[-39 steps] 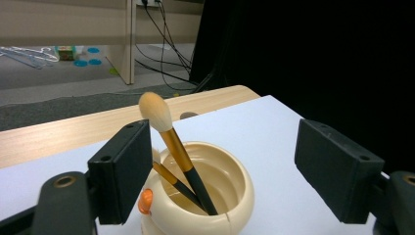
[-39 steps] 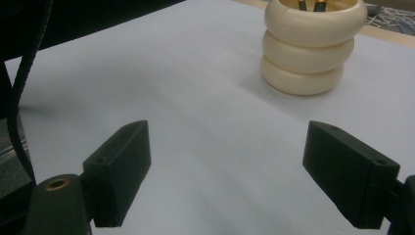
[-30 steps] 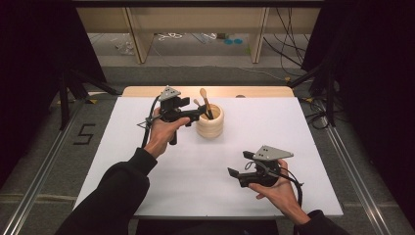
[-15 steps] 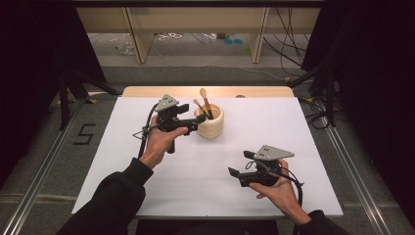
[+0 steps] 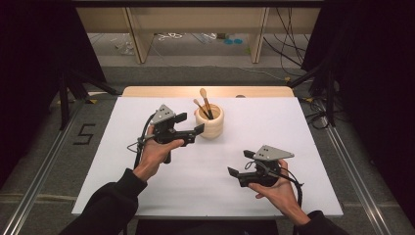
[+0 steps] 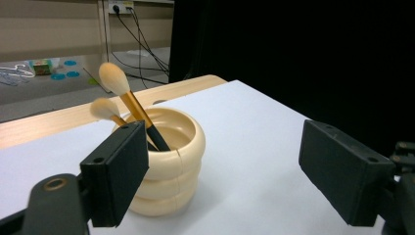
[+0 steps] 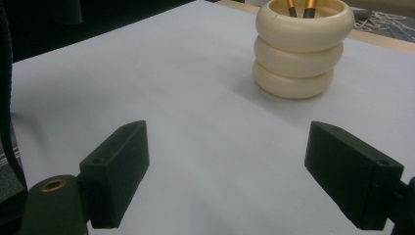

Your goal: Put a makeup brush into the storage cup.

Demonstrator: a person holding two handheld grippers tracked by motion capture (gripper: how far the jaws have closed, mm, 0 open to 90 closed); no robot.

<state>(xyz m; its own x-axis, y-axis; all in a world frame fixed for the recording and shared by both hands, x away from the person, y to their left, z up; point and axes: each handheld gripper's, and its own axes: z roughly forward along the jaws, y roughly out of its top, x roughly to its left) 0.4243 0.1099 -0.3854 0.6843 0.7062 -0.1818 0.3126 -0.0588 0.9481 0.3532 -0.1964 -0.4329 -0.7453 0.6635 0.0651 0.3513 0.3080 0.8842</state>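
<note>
Brushes stand in the cream ribbed cup (image 5: 209, 122) at the far middle of the white table (image 5: 98, 161), two of them, leaning up and to the far left out of its mouth; the taller brush (image 6: 128, 103) has a gold ferrule and a pale tuft, and the shorter brush (image 6: 108, 111) sits just beside it on the left; my left gripper (image 5: 192, 132) is the nearer one, its jaws wide apart and holding nothing, their tips just left of the cup; in the left gripper view one of my jaws overlaps the cup's left rim, whether touching it I cannot tell, while the other hangs well off to the right over bare table, so the cup sits off-centre in my span and the brush handles rise above and beyond that left jaw; their long axis runs steeply upward with a lean, so I judge I must lift and re-aim at the handles above the rim, not at the cup; my right gripper (image 5: 234, 176) rests low at the near right, its jaws also wide and empty, pointing across the table with the cup well apart from it, ahead and slightly right.
</note>
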